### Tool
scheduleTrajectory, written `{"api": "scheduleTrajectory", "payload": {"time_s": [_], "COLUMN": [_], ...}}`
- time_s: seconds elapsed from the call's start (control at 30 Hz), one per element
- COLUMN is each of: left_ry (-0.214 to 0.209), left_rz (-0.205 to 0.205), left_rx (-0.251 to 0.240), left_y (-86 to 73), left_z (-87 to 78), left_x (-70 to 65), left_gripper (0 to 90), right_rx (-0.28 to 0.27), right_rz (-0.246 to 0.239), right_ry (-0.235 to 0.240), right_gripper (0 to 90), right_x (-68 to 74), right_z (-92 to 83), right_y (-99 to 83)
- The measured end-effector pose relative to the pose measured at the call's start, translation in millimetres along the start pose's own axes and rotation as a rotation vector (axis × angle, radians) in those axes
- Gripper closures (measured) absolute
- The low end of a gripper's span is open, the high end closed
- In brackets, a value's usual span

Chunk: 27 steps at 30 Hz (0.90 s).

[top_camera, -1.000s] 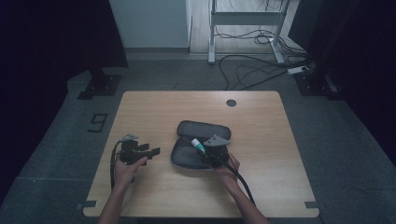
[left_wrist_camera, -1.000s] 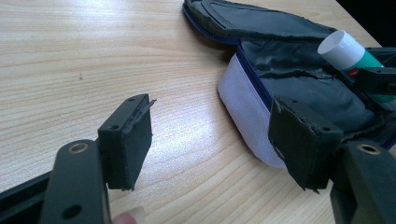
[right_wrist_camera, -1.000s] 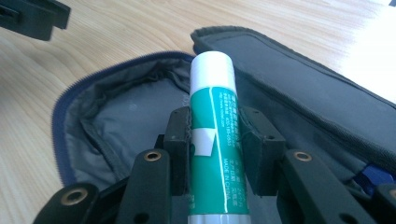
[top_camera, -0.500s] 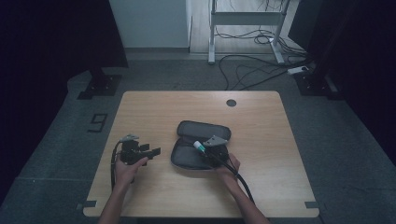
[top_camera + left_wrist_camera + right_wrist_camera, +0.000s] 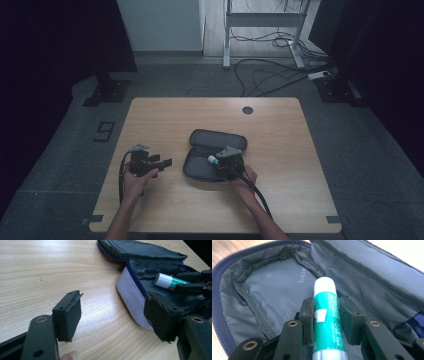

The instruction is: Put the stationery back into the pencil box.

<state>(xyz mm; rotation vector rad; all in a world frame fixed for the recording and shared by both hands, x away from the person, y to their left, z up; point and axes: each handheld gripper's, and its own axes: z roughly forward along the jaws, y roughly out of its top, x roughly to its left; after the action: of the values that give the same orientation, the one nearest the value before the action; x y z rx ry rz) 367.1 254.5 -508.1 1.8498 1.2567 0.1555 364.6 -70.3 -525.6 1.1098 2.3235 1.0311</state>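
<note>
Currently, going left to right across the wooden table: the left gripper is sitting at the near left, jaws spread wide with nothing between them, pointing right toward the pouch. In the left gripper view its pads are framing bare wood and the pouch's pale outer side; they are not touching the pouch.

Centre: a grey zip pouch is lying unzipped, its flap folded back toward the far side, blue zipper edging showing around the rim.

Right of centre: the right gripper is hanging over the pouch's near half, jaws narrowed and clamping a green-and-white glue stick around its middle. The white cap is pointing into the open pouch, above the grey lining; I cannot tell whether the stick is touching the lining.

Step in hand, as I judge it: the stick is either going into the pouch or coming out of it, and the frames are not settling which. If going in, the next move is calling for lowering the stick flat onto the lining, then easing the jaws apart.

Writing: the lining is printed repeatedly with what reads "koco…", the rest hidden. The stick's label is too blurred to read.
</note>
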Motion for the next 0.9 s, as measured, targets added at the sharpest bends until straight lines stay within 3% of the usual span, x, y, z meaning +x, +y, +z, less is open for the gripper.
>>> {"api": "scheduleTrajectory", "payload": {"time_s": [0.67, 0.9], "left_ry": [-0.001, -0.001], "left_rz": [0.002, 0.006], "left_rx": [0.003, 0.005], "left_y": [-0.1, -0.8], "left_z": [0.7, 1.2], "left_x": [-1.1, -1.8], "left_gripper": [30.6, 30.6], "right_rx": [-0.109, -0.173], "right_rz": [0.053, 0.071], "right_ry": [0.033, 0.059], "right_gripper": [47.5, 38.8], "right_x": [-4.8, -8.5], "right_z": [-14.8, -23.0], "right_y": [3.5, 3.5]}}
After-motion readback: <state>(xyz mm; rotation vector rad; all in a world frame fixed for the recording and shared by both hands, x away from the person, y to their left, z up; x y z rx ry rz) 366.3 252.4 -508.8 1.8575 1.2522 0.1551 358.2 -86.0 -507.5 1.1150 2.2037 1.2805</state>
